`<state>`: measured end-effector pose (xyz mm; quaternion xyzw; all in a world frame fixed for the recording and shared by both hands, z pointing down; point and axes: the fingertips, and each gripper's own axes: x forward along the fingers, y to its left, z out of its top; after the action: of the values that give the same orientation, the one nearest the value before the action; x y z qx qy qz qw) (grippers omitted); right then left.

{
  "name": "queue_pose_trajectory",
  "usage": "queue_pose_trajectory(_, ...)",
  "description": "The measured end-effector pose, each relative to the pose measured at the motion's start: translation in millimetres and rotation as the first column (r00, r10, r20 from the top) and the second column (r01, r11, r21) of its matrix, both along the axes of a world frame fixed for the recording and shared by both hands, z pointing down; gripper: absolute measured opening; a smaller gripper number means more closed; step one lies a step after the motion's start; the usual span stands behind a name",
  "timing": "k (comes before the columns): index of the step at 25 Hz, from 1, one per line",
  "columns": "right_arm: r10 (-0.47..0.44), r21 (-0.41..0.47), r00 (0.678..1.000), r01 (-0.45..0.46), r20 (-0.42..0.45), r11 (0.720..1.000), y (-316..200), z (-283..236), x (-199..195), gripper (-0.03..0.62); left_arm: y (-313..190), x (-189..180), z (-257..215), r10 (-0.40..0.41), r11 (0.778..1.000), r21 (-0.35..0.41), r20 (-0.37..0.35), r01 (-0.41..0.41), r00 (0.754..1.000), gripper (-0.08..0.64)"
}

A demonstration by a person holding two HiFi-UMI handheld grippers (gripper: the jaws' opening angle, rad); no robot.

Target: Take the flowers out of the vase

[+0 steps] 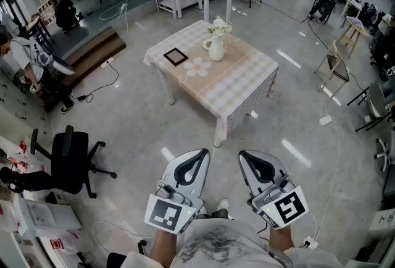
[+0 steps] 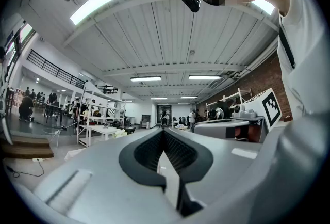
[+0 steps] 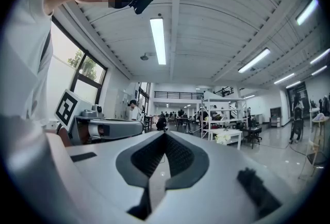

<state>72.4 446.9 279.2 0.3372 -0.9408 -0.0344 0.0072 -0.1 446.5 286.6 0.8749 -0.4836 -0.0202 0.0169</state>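
Two tongs: left tongs (image 1: 196, 159) and right tongs (image 1: 252, 160) side by side low in the head view, well apart from the worktop (image 1: 247, 78); smooth grey-white shells, each with a black-and-white marker cube at the back
Left tongs state: jaws pressed together; nothing between the ribbed black pads (image 2: 180, 153)
Right tongs state: jaws together too; empty
Flowers (image 1: 219, 27): pale cream blooms standing in the vase (image 1: 216, 49)
Vase: glossy white, round-bellied, narrow neck; upright towards the worktop's far side
Worktop: square; soft beige-and-white checked cloth hanging over its edges
Near the vase: flat daisy-shaped mat (image 1: 197, 67); dark-framed square (image 1: 176, 56)
Head view alone: worktop, vase, flowers, polished grey floor (image 1: 136, 118)
Gripper views alone: ribbed white ceiling (image 2: 170, 27); long strip lights (image 2: 100, 1)
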Motion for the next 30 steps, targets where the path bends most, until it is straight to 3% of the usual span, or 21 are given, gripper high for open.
queue_pose_trajectory(4,0.005,0.000,1.000,-0.005,-0.001,1.000,-2,3,-2,0.014,-2,0,-3,0.013,0.997,0.076,0.007,-0.013,1.000,0.009)
queue_pose_trajectory(12,-0.005,0.055,0.998,0.008,-0.055,0.998,-4,7,1,0.015,-3,7,4,-0.008,0.999,0.041,-0.050,0.010,0.999,0.008)
queue_pose_trajectory(17,-0.022,0.054,0.999,0.024,-0.046,0.998,-10,7,16,0.015,-11,19,7,-0.060,0.997,0.055,-0.009,0.061,0.998,0.008)
queue_pose_trajectory(30,-0.050,0.039,0.998,0.052,-0.042,0.998,-37,7,42,0.015,-28,40,-4,-0.063,0.995,0.083,0.014,0.062,0.998,0.008)
